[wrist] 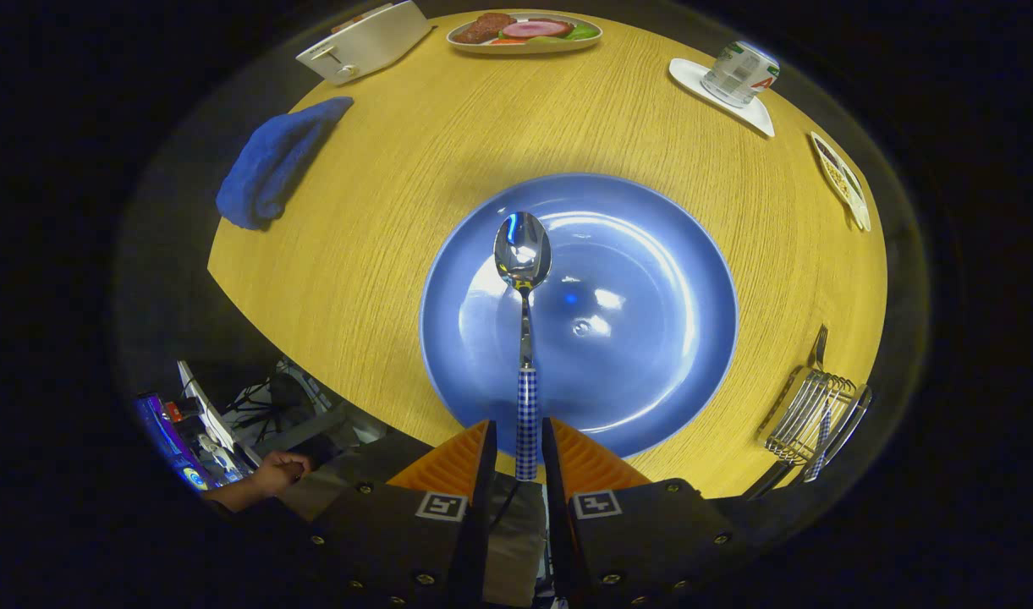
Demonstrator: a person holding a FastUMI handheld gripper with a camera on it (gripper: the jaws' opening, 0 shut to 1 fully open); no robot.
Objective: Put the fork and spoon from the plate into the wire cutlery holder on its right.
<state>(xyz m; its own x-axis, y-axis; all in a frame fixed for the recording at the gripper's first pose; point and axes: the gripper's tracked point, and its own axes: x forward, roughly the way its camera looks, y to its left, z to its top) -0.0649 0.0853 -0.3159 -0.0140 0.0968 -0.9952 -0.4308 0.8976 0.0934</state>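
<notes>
Blue plate point(651, 355) below — spoon point(524, 338) lifted over it, checked handle pinched between the tongs point(516, 444). Fork point(818, 397) already in the wire cutlery holder point(808, 419). Next, probably: swing right, lower handle-first, release.

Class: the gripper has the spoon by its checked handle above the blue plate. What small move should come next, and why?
Probably carry the spoon to the right, toward the wire cutlery holder. The gripper looks shut on its handle, the bowl hangs over the plate, and the fork already stands in the holder.
</notes>
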